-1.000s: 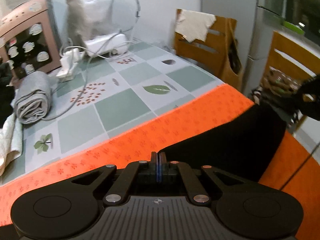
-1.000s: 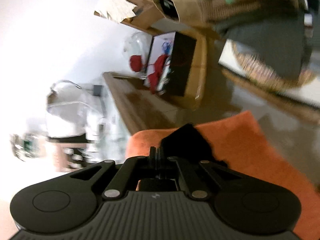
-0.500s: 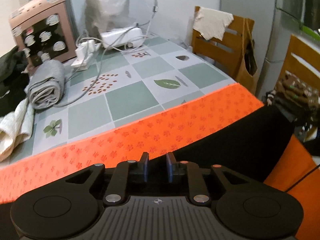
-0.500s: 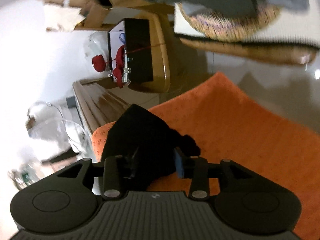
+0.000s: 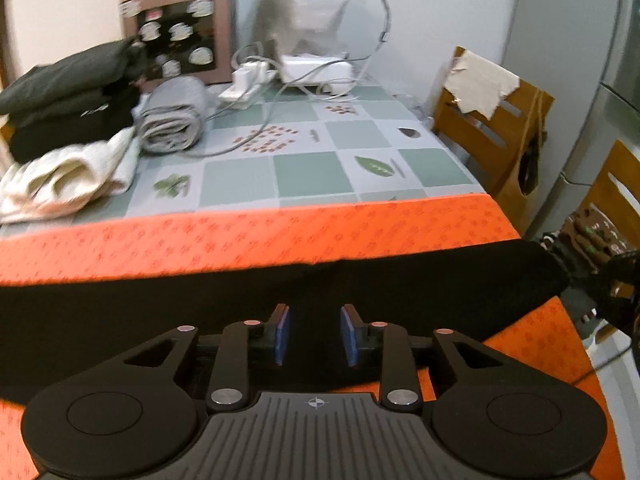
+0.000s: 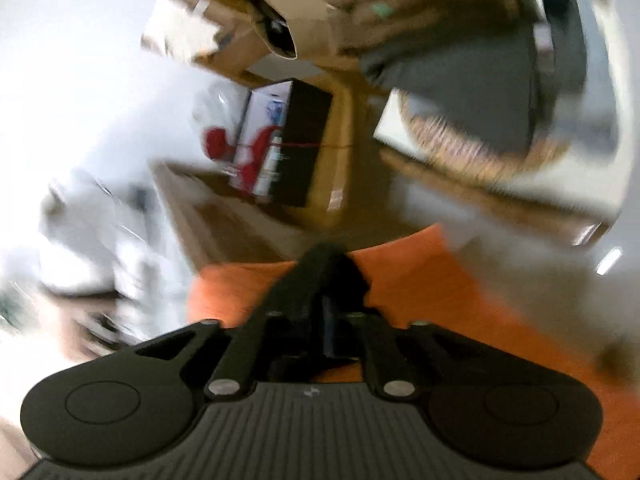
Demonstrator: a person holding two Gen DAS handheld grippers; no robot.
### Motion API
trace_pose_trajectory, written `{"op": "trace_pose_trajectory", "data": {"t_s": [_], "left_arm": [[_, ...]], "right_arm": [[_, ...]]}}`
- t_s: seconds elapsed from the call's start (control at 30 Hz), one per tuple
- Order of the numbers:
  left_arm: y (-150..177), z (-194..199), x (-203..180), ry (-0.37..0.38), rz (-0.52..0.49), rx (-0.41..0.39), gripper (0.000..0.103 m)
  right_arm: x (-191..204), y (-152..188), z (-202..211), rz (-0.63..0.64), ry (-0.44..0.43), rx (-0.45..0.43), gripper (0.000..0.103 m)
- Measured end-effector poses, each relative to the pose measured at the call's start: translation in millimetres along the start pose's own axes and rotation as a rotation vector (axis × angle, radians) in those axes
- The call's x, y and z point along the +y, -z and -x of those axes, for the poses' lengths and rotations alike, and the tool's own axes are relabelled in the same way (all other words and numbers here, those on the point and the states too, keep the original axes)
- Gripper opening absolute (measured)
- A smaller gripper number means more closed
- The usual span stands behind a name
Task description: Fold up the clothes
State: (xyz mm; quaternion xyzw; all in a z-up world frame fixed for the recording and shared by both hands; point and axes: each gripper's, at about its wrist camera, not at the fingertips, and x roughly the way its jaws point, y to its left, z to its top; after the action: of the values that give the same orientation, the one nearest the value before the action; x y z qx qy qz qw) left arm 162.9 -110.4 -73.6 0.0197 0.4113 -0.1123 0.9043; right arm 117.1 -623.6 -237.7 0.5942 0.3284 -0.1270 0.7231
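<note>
I worked the 2 tongs over a long black fabric garment (image 5: 280,292) that lay stretched as a flat band across the orange patterned mat (image 5: 248,236) at the near edge of the table (image 5: 312,168).

The left tongs (image 5: 315,334) were parted and opening, their blue pads (image 5: 282,334) standing clear on either side of a strip of the black cloth, which ran under and beyond them to both sides; nothing was pinched there. The right tongs (image 6: 326,330) were closing. That view was badly smeared, so I could not tell whether the pads had caught anything, though a dark peak of the black cloth (image 6: 320,280) rose just ahead of the fingers, over the orange mat.

In my judgement the step was a re-grip along the garment's edge for the next fold. Doing it well meant taking only the top layer at its border, with both tongs on the same edge and well apart, so the cloth would lift level and not drag the mat with it. I would have waited for the right view to settle before trusting that grip.

Folded dark clothes (image 5: 68,96), a rolled grey cloth (image 5: 172,120) and a crumpled white towel (image 5: 68,176) sat at the far left of the table, well apart from the work.
</note>
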Motion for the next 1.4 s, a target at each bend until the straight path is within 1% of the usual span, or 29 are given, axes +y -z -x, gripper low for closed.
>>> {"op": "trace_pose_trajectory", "data": {"t_s": [0.03, 0.07, 0.13, 0.2, 0.23, 0.3, 0.37, 0.43, 0.5, 0.57, 0.7, 0.8, 0.9, 1.03, 1.17, 1.27, 1.33, 1.4], "left_arm": [[3, 6, 2, -0.001, 0.015, -0.001, 0.034], [5, 11, 5, -0.002, 0.028, -0.004, 0.038], [12, 25, 10, -0.007, 0.052, -0.019, 0.041], [20, 39, 16, -0.017, 0.076, -0.026, 0.046], [25, 46, 19, -0.019, 0.090, -0.029, 0.047], [34, 58, 27, -0.026, 0.113, -0.026, 0.049], [44, 71, 37, -0.036, 0.129, -0.025, 0.049], [55, 86, 47, -0.042, 0.141, -0.032, 0.050], [66, 99, 60, -0.047, 0.153, -0.038, 0.053], [77, 112, 74, -0.048, 0.167, -0.042, 0.054], [96, 139, 106, -0.059, 0.155, -0.049, 0.054], [108, 162, 134, -0.057, 0.113, -0.064, 0.056], [118, 184, 164, -0.052, 0.060, -0.068, 0.057], [129, 210, 201, -0.061, 0.005, -0.084, 0.057], [136, 234, 232, -0.083, 0.009, -0.091, 0.058], [140, 249, 251, -0.080, 0.024, -0.102, 0.059], [142, 254, 262, -0.103, 0.038, -0.096, 0.060], [144, 257, 275, -0.088, 0.061, -0.091, 0.060]], "right_arm": [[8, 1, 5, 0.051, 0.017, -0.004, 0.025], [15, 1, 9, 0.102, 0.035, -0.008, 0.026], [31, 6, 20, 0.186, 0.044, 0.002, 0.026], [44, 13, 30, 0.267, 0.048, 0.016, 0.030], [52, 19, 36, 0.315, 0.050, 0.024, 0.031], [70, 32, 47, 0.409, 0.055, 0.039, 0.036], [83, 49, 60, 0.496, 0.054, 0.062, 0.039], [97, 70, 72, 0.568, 0.045, 0.086, 0.039], [112, 93, 83, 0.635, 0.034, 0.107, 0.039], [125, 119, 94, 0.695, 0.025, 0.122, 0.039], [147, 178, 114, 0.747, 0.007, 0.128, 0.039], [161, 225, 128, 0.770, 0.010, 0.116, 0.040], [167, 271, 139, 0.786, 0.024, 0.106, 0.040], [172, 325, 147, 0.813, 0.019, 0.114, 0.040], [179, 374, 150, 0.839, 0.007, 0.144, 0.040], [188, 406, 149, 0.901, -0.006, 0.158, 0.040], [195, 428, 149, 0.954, -0.011, 0.188, 0.040], [203, 449, 150, 1.005, -0.018, 0.196, 0.041]]}}
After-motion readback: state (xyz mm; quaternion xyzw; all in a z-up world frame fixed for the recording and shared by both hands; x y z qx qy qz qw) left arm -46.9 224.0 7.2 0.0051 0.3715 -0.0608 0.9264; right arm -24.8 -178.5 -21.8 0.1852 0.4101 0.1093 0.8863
